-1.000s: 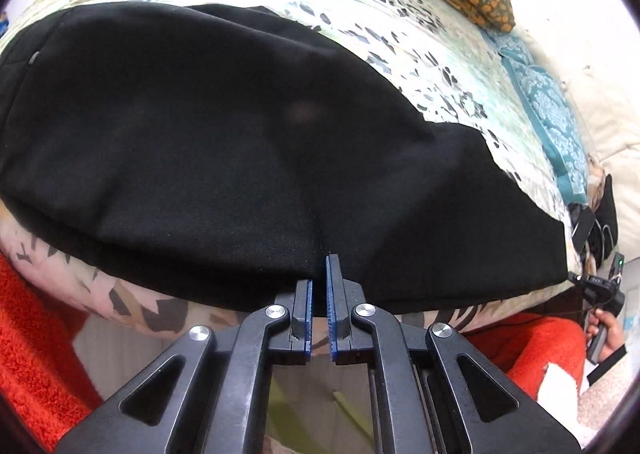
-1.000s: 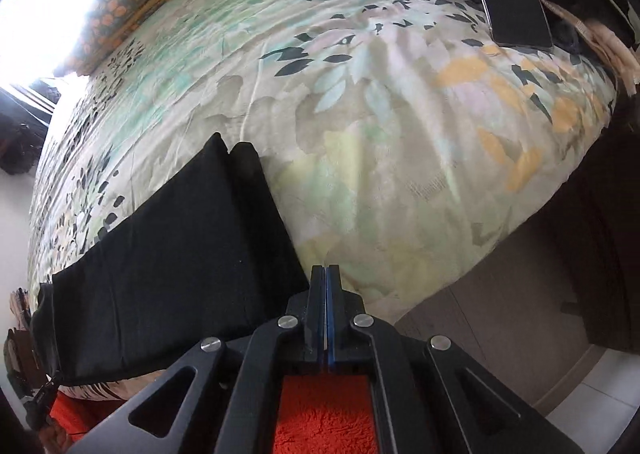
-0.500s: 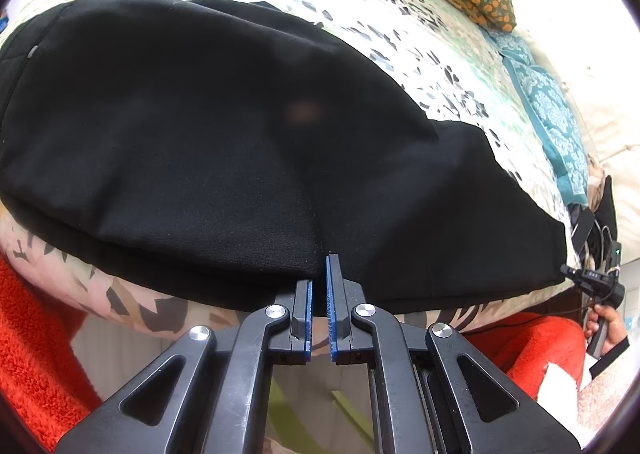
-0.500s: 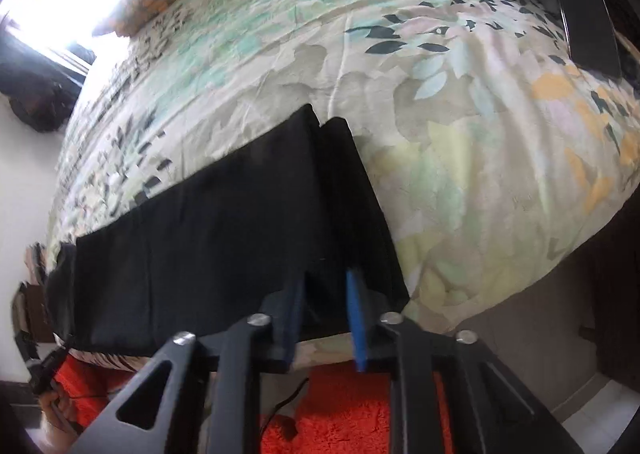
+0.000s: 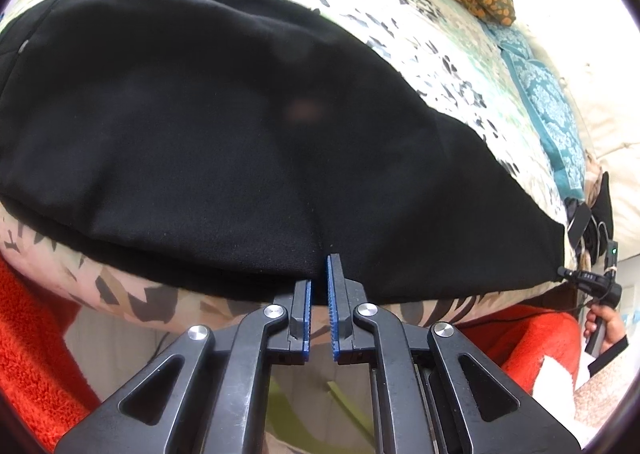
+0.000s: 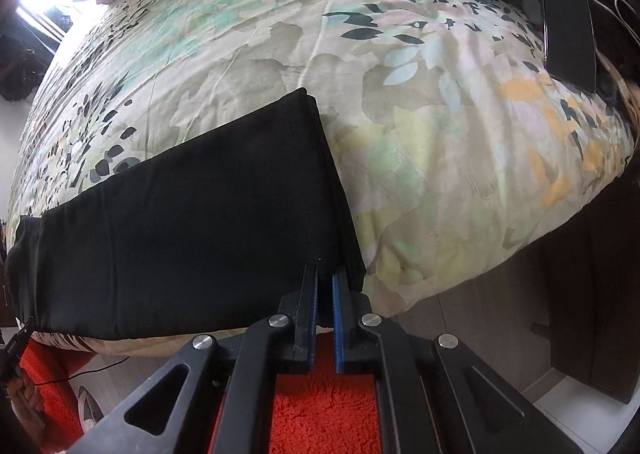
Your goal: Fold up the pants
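Now the black pants lie folded lengthwise on the flowered bedspread, stretching away ahead of both tongs along the bed's near edge. The left tongs have just been easing apart a little; only a narrow slit shows, and the pants' near edge sits pinched between the tips. The right tongs are pressed together on the hem corner of the pants, whose length runs off to their left. An orange rug lies beneath them.
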The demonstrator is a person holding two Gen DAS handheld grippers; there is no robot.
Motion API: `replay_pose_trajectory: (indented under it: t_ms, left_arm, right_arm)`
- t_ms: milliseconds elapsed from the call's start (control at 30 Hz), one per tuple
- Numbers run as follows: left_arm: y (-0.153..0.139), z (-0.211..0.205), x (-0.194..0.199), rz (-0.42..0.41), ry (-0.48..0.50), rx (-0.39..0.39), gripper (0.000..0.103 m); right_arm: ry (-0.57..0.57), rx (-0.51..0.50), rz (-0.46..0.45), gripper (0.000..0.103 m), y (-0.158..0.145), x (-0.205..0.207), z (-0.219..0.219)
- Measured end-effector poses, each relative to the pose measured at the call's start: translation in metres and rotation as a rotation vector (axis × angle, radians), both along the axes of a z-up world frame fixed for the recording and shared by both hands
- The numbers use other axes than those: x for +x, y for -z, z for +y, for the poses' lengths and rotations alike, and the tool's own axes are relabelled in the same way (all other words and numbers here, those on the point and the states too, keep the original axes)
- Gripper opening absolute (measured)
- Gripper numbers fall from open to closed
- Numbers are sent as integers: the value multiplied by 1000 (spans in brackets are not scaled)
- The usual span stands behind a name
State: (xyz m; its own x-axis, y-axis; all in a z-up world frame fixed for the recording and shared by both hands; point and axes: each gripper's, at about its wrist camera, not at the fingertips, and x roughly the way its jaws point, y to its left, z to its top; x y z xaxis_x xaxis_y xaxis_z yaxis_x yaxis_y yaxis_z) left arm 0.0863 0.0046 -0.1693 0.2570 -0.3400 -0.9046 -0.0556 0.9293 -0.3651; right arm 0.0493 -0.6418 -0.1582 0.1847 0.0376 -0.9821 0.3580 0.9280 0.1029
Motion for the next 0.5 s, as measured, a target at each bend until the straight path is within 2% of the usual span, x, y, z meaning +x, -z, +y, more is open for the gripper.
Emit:
replay_pose_trajectory:
  t_ms: [67, 100, 133, 167, 200, 233, 267, 300, 367, 400, 433, 467, 500]
  left_arm:
    - [-5, 3, -6, 32, 14, 17, 9]
    - [-12, 6, -10, 32, 21, 27, 9]
    - [-21, 10, -15, 14, 19, 29, 9]
    - [-34, 16, -17, -25, 11, 24, 13]
    - [-46, 22, -15, -74, -4, 23, 23]
    - [-57, 29, -10, -125, -29, 33, 30]
    - [-66, 35, 1, -182, -56, 41, 45]
    - [-70, 41, 12, -227, -78, 47, 52]
    - [-66, 51, 41, -309, -110, 96, 52]
    - [-58, 55, 54, -331, -114, 153, 51]
    - [-45, 57, 65, -318, -112, 212, 50]
    - [-26, 60, 74, -255, -102, 254, 41]
    - [-5, 66, 79, -158, -94, 271, 32]
  right_arm:
    - [7, -6, 7, 12, -2, 0, 0]
    - [21, -17, 7, 31, -5, -1, -1]
    - [37, -55, 14, 59, -11, -2, -2]
    - [44, -113, 7, 68, -19, -2, 0]
    - [32, -161, -22, 72, -32, -2, 5]
    - [5, -177, -53, 72, -45, 1, 13]
    - [-32, -159, -82, 72, -57, 8, 25]
    - [-67, -125, -113, 72, -67, 17, 40]
    - [-140, -18, -173, 72, -83, 45, 79]
    - [-186, 52, -196, 72, -88, 62, 104]
    - [-230, 131, -217, 74, -91, 79, 132]
    - [-271, 221, -235, 74, -93, 100, 160]
    - [-306, 313, -251, 77, -93, 119, 187]
